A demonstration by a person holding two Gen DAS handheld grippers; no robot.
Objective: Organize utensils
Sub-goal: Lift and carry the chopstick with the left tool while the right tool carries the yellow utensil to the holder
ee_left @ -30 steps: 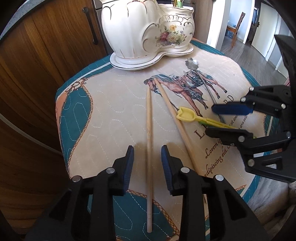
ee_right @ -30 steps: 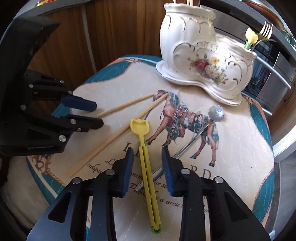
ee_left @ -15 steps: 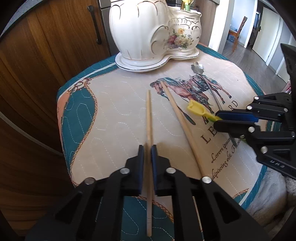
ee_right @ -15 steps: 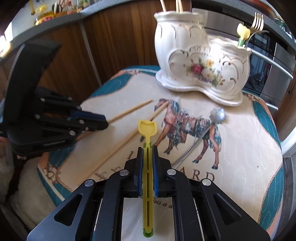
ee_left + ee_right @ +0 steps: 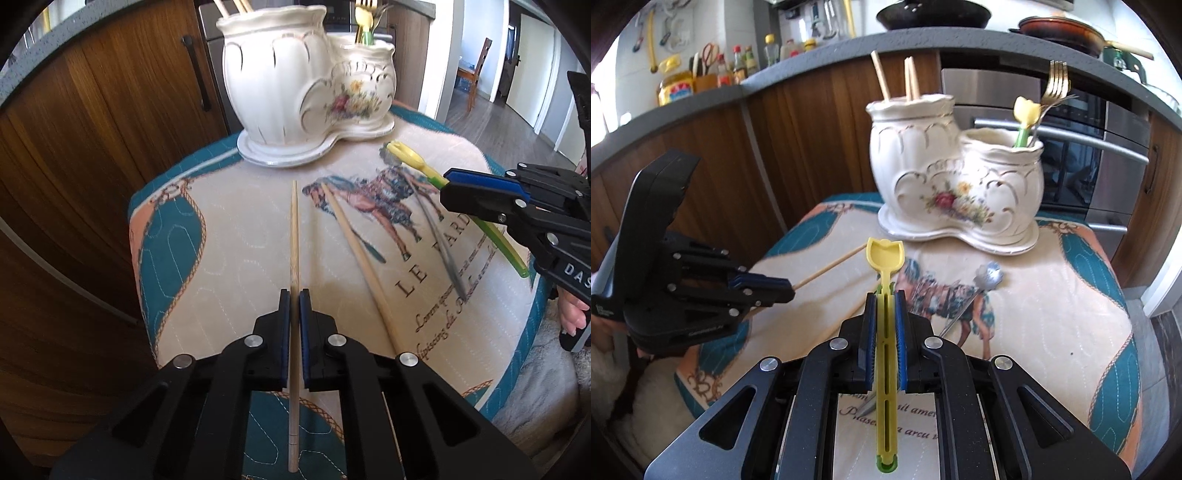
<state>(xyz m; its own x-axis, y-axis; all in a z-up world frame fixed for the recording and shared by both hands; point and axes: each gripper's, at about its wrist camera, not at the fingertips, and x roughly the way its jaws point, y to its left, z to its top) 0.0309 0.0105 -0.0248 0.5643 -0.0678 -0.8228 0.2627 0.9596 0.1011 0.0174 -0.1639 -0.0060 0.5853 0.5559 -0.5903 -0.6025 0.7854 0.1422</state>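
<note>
My left gripper (image 5: 294,295) is shut on a wooden chopstick (image 5: 294,229) and holds it raised above the cloth. A second chopstick (image 5: 360,251) lies on the cloth to its right. My right gripper (image 5: 885,295) is shut on a yellow tulip-headed plastic utensil (image 5: 885,258), lifted off the cloth. A metal spoon (image 5: 988,275) lies on the cloth to the right of it. The white ceramic two-pot holder (image 5: 955,188) stands at the far edge. Its tall pot holds chopsticks, its low pot a gold fork and a yellow utensil.
The quilted horse-print cloth (image 5: 229,236) covers a small round table. Wooden cabinets (image 5: 92,122) stand to the left and behind. An oven (image 5: 1089,147) is behind the holder. The counter above carries pans and bottles.
Both grippers, open a second ago, closed on their items and rose: the left with the chopstick, the right with the yellow utensil. Both have moved closer to the holder.
</note>
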